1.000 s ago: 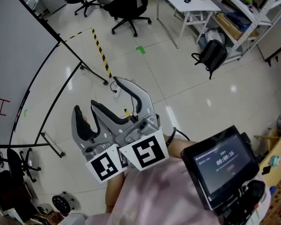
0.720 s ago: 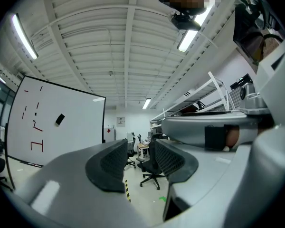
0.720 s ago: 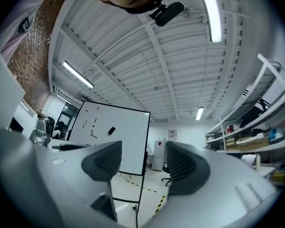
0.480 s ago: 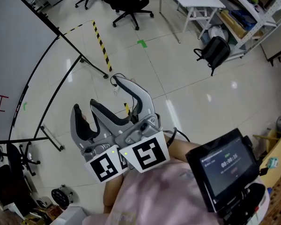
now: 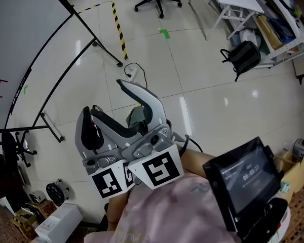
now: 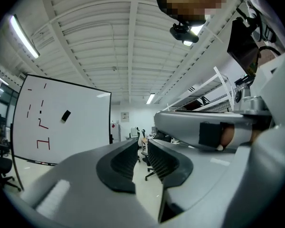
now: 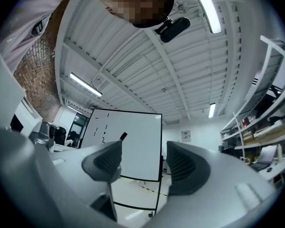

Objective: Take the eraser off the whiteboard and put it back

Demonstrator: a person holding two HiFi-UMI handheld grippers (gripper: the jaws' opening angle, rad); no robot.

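**Eraser on the board, both tongs well short of it**

The small black oblong eraser (image 6: 65, 115) sits on the upright white whiteboard (image 6: 80, 127), in its upper half and just right of some red pen strokes (image 6: 42, 143). Its long axis is tilted, running from lower left to upper right in both gripper views. The eraser is well apart from both tools, with open floor between. (The head view catches only part of the board at its upper left, and not the eraser.)

From the left tongs (image 6: 142, 145) the eraser lies ahead, above and well to the left of the line along the jaws. From the right tongs (image 7: 144, 148) it lies ahead and only a little left of that line, just above the tip of the left-hand jaw as pictured. The right tongs is therefore aimed more nearly at it. Which is nearer cannot be told, since the head view shows the two held side by side close to the person's chest.

The left tongs is drawn together to a narrow slit and holds nothing. The right tongs stands spread, also empty, with the board showing through the gap.

Judged from this, the next move needs a carry across to the board. It also needs a roll of the tongs, so that the jaws meet the eraser across its short sides.
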